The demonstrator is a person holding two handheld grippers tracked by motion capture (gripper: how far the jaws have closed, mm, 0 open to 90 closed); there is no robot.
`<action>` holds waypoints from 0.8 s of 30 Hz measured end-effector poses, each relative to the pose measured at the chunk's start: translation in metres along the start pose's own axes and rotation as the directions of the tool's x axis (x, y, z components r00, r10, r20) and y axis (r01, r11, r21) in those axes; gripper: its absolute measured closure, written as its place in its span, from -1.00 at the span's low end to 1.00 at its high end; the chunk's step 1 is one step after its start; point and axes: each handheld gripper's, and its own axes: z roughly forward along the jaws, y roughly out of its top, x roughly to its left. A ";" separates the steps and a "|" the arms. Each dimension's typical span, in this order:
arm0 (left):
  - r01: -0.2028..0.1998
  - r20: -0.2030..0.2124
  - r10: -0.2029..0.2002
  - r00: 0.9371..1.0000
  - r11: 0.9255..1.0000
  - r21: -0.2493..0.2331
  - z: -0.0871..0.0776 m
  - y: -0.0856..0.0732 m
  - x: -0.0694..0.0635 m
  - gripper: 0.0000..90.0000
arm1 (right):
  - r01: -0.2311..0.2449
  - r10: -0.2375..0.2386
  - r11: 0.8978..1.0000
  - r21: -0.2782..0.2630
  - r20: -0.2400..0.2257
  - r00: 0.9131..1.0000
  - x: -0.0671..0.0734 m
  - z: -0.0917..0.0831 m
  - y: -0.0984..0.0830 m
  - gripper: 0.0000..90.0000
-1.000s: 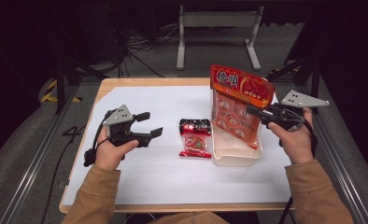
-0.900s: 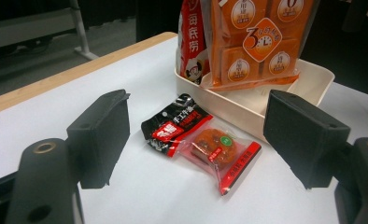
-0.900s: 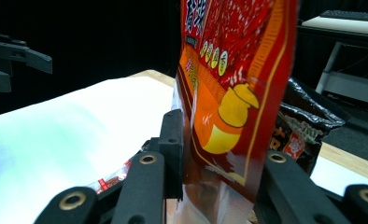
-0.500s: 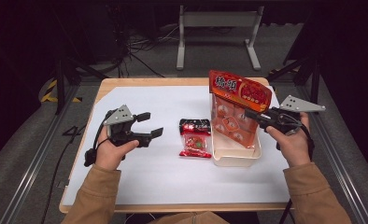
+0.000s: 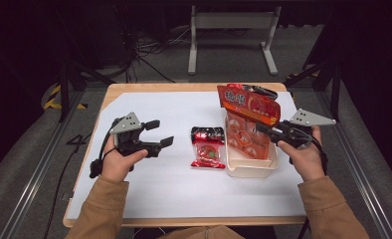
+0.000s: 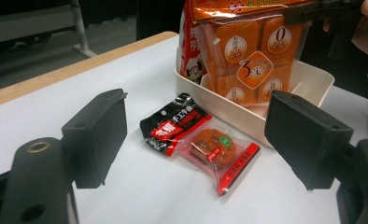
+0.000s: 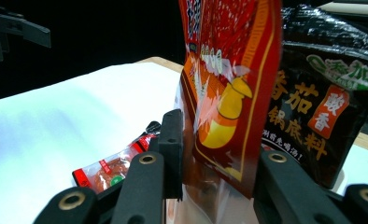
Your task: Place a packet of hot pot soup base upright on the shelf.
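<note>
large bag (image 5: 247,107): red-orange, clear window, white printing
small packet (image 5: 207,147): black and red, clear middle
tray (image 5: 251,167): cream white
dark pouch (image 7: 322,98): black, orange and green lettering
worktop (image 5: 149,184): white, wooden edge

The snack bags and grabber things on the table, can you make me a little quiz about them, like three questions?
1. True or false: the right gripper is shut on the big orange bag.
2. Where does the small snack packet lie?
A. inside the white tub
B. on the table beside the white tub
C. between the left gripper's jaws
3. Fill in: the left gripper has its jaws ____.

Key
1. True; the bag stands up in the white tub.
2. B
3. open, with nothing between them
</note>
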 end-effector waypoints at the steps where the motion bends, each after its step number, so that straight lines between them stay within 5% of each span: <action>1: 0.003 0.001 -0.003 1.000 1.000 -0.002 0.000 0.000 0.000 -0.53 | 0.001 -0.001 1.000 -0.001 0.000 1.000 0.000 0.000 -0.001 0.59; 9: 0.011 -0.022 -0.011 1.000 1.000 -0.026 0.004 -0.002 0.000 -0.63 | -0.009 0.008 1.000 0.028 0.010 1.000 0.003 -0.002 -0.009 0.59; 18: 0.063 -0.066 -0.064 0.996 0.998 -0.013 0.012 -0.005 0.005 -0.75 | -0.068 0.066 0.997 0.036 0.031 0.997 -0.004 -0.015 -0.024 0.58; 24: 0.090 -0.045 -0.090 0.995 0.996 -0.003 0.018 -0.007 0.008 -0.89 | -0.063 0.061 0.997 0.036 0.039 0.997 -0.002 -0.017 -0.024 0.57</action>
